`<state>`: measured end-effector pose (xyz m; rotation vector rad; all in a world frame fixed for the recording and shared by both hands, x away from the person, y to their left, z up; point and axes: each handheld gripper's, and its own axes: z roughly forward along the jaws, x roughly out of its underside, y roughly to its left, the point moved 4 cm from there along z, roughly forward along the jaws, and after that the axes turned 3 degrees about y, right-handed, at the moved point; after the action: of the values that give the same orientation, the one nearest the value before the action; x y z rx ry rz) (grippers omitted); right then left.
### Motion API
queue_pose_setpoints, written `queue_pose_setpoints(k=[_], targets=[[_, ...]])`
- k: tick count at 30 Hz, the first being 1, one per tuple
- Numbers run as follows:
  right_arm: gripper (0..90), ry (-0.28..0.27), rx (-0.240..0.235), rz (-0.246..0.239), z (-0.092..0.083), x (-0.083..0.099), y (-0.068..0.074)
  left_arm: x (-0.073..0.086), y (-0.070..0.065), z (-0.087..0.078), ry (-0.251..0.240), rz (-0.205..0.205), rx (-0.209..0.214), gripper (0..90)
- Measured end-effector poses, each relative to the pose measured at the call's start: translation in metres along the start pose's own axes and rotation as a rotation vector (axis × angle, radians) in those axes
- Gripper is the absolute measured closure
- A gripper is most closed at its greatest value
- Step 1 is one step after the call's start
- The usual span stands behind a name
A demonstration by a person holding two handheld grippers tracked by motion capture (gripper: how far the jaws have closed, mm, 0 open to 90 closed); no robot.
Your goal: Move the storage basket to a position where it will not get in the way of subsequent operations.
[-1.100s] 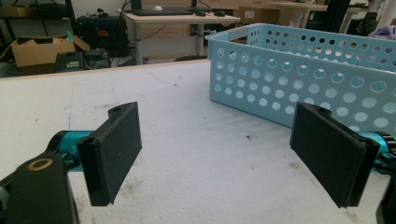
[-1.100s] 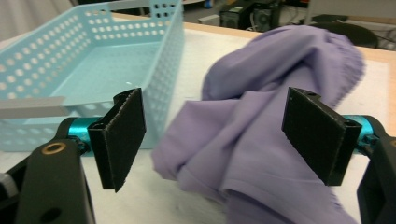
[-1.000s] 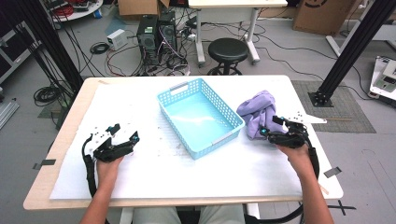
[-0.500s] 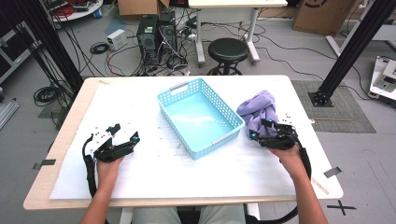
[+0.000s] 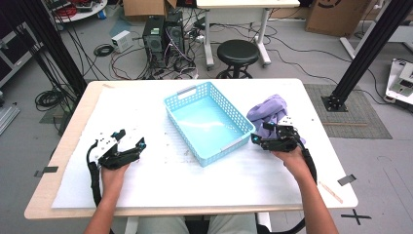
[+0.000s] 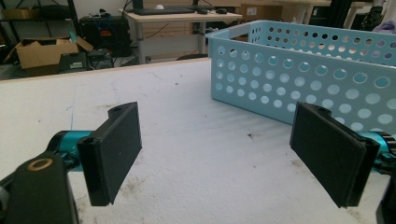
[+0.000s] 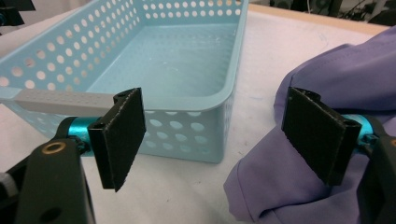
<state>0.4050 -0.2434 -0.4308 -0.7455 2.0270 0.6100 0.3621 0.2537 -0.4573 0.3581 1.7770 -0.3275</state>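
Right tool [image 7: 212,142] gaping, purple cloth [image 7: 327,88] beside

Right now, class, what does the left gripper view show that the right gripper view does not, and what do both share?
Left gripper view alone: a desk with a keyboard behind the table, a cardboard box on the floor, and the basket's holed outer wall.

Right gripper view alone: the purple cloth beside the basket and its bare inside floor.

Both: the blue basket, the white table, and a pair of open black jaws holding nothing.
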Motion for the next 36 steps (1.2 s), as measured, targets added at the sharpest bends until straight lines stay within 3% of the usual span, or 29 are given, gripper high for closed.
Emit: queue_pose_setpoints(k=[9,18,25,33,36], targets=[[21.4,0.018,-0.014,-0.002,0.013,-0.007,-0.001,0.000,0.000,0.000,0.004,0.005,-0.001,16.6],[23.8,0.033,-0.053,-0.021,0.017,-0.008,0.007,0.000,0.000,0.000,0.002,0.002,-0.001,16.5],[27.5,0.060,-0.108,-0.062,0.022,-0.006,0.021,0.000,-0.003,-0.001,0.022,0.018,0.002,16.6],[27.6,0.040,-0.179,-0.114,0.029,-0.008,0.051,-0.012,0.010,-0.010,0.028,-0.055,-0.035,16.5],[27.6,0.035,-0.197,-0.125,0.033,-0.010,0.060,-0.021,0.012,-0.014,0.017,-0.109,-0.023,16.5]])
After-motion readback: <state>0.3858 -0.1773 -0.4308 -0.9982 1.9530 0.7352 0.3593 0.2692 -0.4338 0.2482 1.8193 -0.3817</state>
